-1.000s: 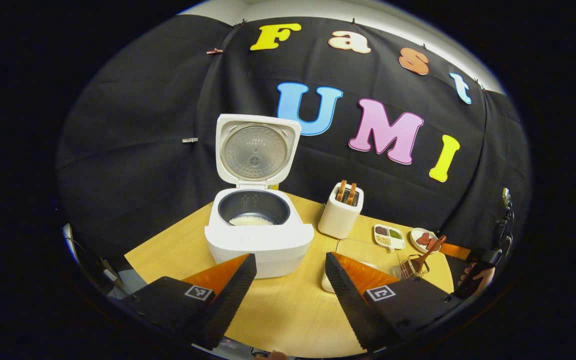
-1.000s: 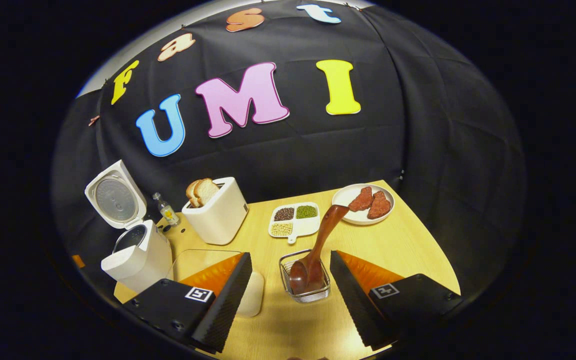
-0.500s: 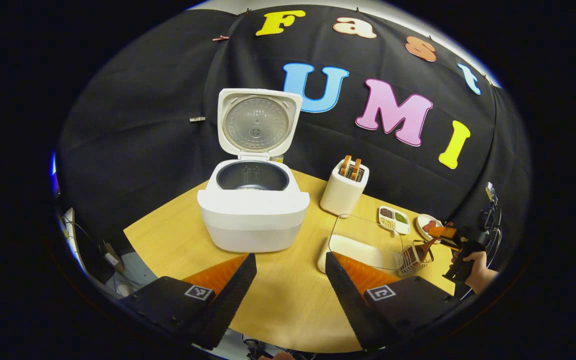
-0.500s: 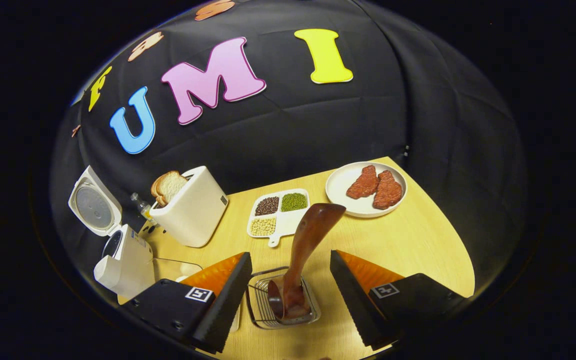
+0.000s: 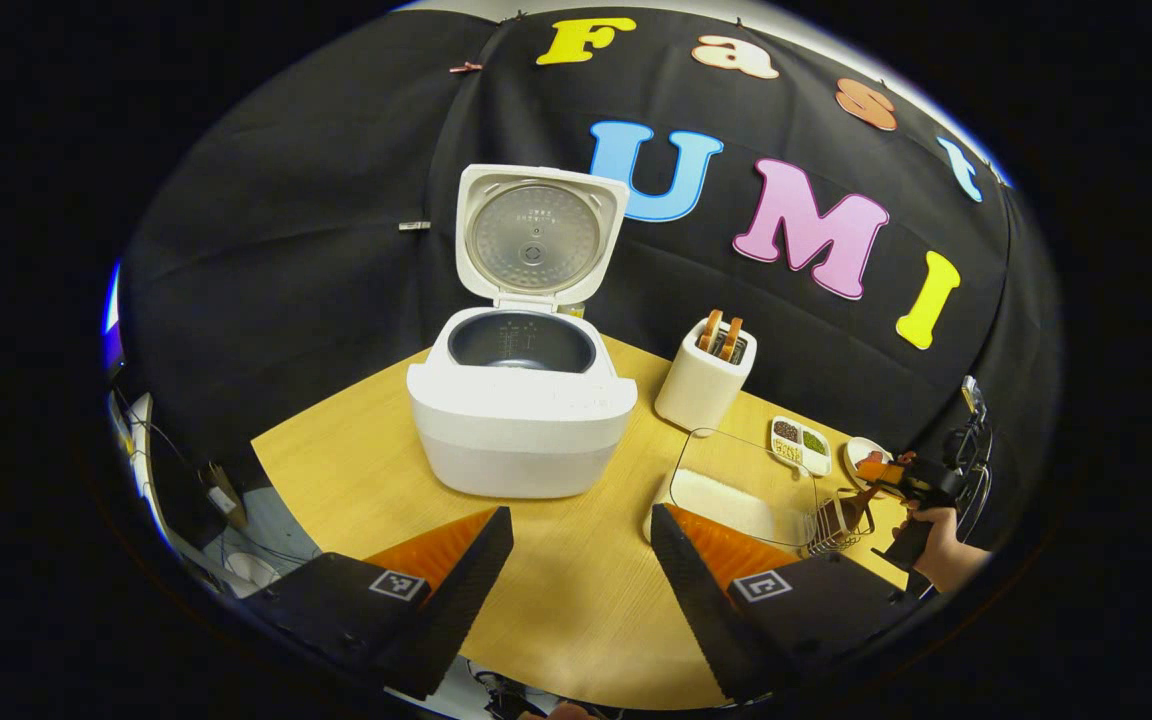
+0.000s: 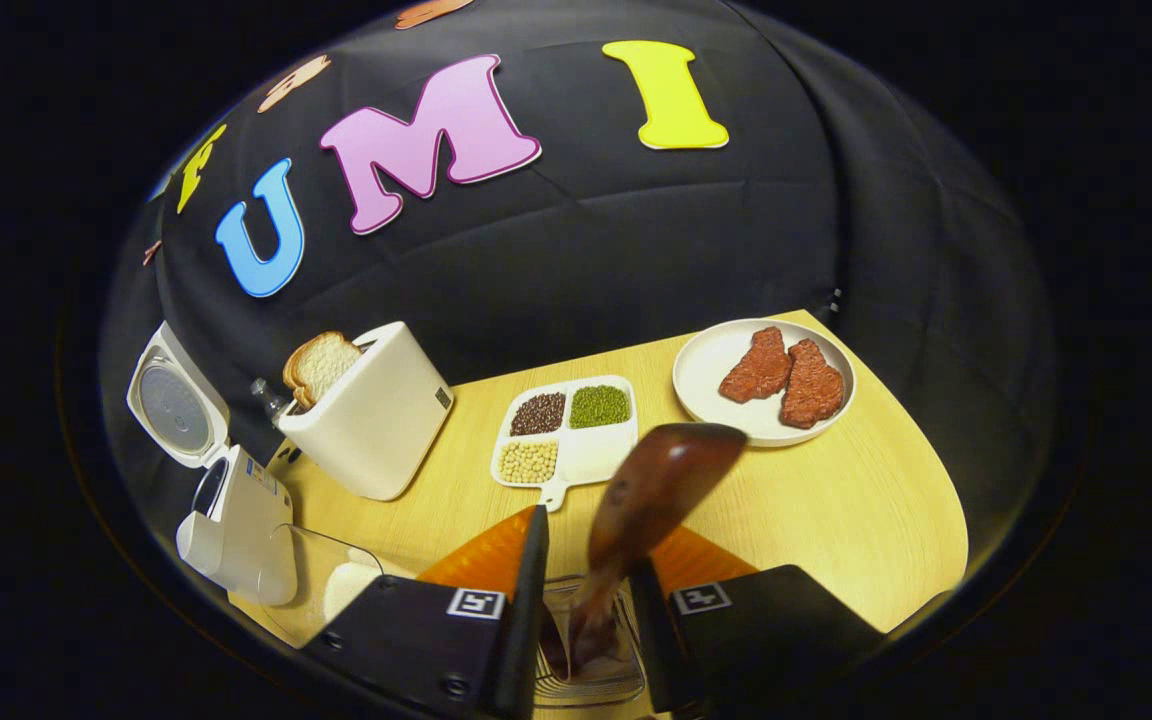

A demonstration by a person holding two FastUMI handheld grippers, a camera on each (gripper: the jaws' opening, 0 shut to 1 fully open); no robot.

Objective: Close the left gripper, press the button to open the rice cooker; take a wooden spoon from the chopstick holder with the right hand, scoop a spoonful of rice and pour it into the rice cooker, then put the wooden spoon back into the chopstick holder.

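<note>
Rice cooker (image 5: 521,420): on desk (image 5: 366,470), lid up, button step done. Wooden spoon (image 6: 651,500): in wire chopstick holder (image 6: 586,680), right tongs (image 6: 584,610) apparently clamped on its handle. Left tongs (image 5: 581,570): spread, empty. Remaining: scoop, pour, return.

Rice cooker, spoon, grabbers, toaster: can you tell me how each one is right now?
Rice cooker: lid up, pot open.
Wooden spoon: standing tilted in the wire chopstick holder.
Right gripper: fingers closing around the spoon handle.
Left gripper: open, empty.
Toaster: bread sticking up.
</note>
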